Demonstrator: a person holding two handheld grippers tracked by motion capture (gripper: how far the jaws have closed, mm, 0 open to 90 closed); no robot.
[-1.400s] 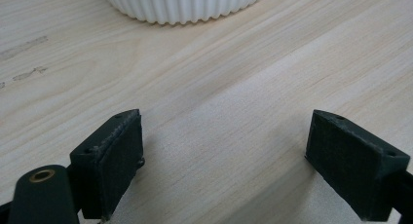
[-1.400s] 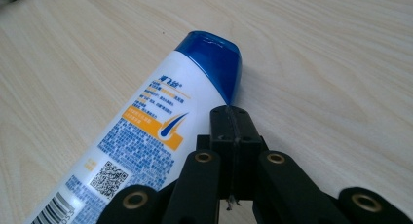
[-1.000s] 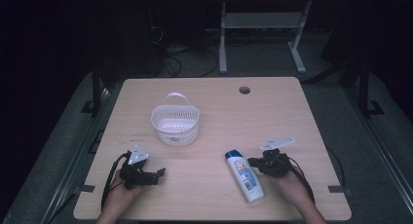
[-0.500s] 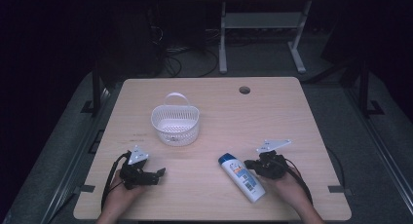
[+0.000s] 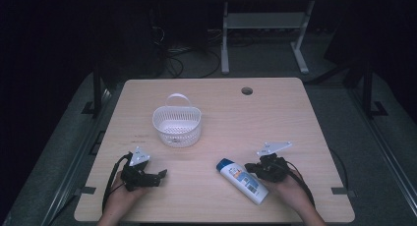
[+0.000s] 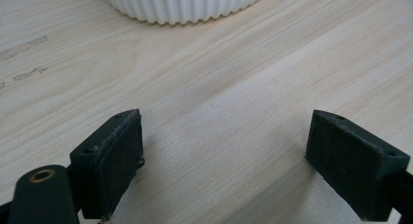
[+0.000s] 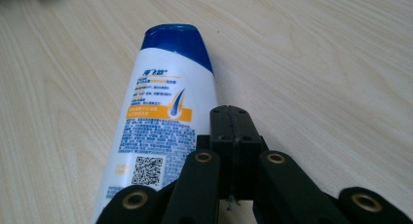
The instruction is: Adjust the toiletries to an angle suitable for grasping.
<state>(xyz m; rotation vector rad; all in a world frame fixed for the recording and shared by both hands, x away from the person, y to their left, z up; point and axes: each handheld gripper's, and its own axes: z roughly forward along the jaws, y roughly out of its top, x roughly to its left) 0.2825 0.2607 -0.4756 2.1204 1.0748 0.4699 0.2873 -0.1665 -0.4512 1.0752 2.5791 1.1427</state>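
My left gripper (image 5: 158, 177) and right gripper (image 5: 252, 166) are black, each topped by a grey three-cornered plate and trailing a black cable. Up close, my jaws are matte black blocks with small screw holes, carried on black links pinned with brass-coloured rivets. My hands and forearms are bare, no sleeves
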